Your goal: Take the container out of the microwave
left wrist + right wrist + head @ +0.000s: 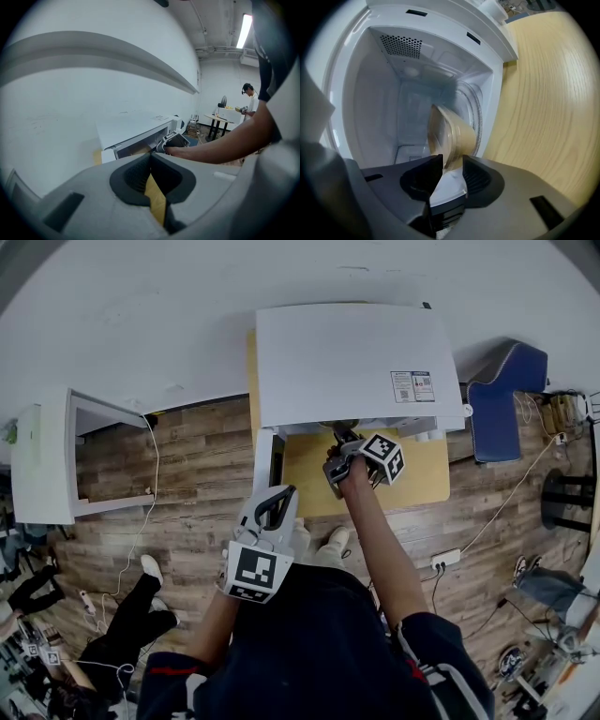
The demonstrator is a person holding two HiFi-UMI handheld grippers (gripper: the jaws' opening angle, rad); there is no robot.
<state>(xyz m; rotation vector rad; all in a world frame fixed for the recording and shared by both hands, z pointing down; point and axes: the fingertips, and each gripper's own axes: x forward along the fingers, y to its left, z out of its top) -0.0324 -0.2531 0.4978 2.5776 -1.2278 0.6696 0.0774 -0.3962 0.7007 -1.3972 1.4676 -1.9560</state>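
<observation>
Low in the head view, close to the body, the left gripper [284, 491] rests with its jaws together on nothing. Above it, the right gripper [449, 161] reaches into the open microwave [347, 362]. Its jaws straddle the wall of the translucent beige container [452, 133] inside the cavity and seem to pinch it. Best to confirm a firm hold, then draw it back level toward the tabletop [543, 93]. Only the right gripper view shows the container; from the head, the microwave's top hides it.
</observation>
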